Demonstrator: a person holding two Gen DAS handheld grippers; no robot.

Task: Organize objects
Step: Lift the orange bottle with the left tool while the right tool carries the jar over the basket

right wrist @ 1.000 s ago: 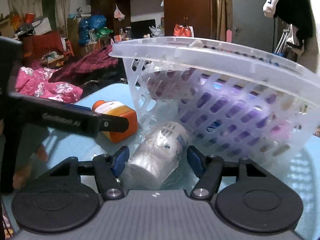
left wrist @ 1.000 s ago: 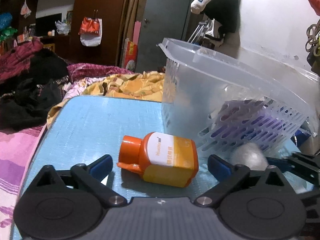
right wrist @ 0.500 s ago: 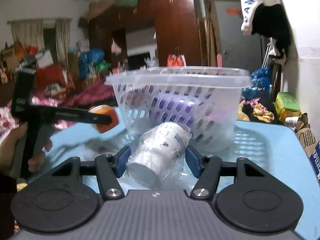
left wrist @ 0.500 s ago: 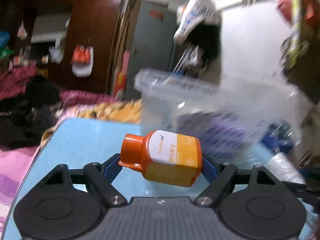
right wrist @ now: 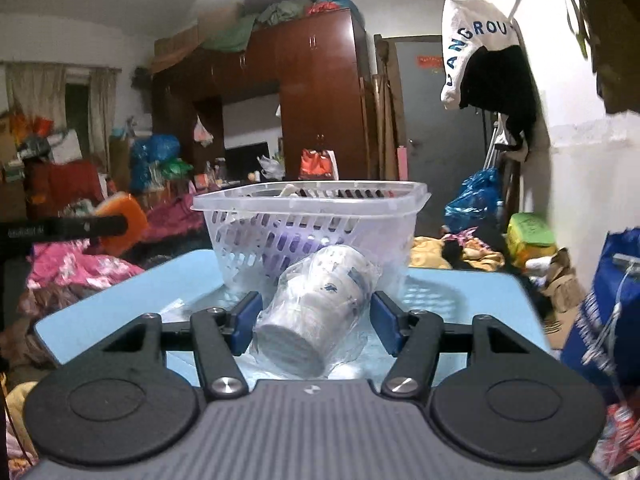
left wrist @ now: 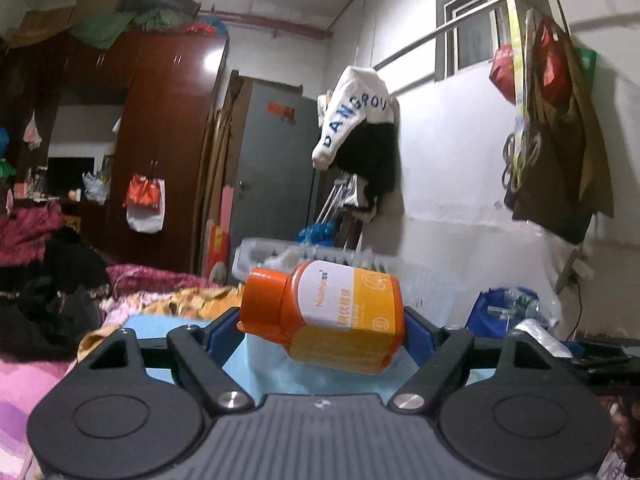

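Mid-task: left gripper (left wrist: 322, 322) fingers clamp the bottle (left wrist: 324, 316) aloft, right gripper (right wrist: 316, 320) fingers clamp the wrapped cups (right wrist: 318, 312) above the surface (right wrist: 120, 304); neither yet in the basket (right wrist: 312, 216) at its far edge.

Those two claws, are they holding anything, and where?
Left gripper clamps an orange bottle sideways, cap and base. Right gripper squeezes the wrapped cups by their sides.

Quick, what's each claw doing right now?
Left gripper: closed on the orange bottle, lifted.
Right gripper: closed on the wrapped cups.
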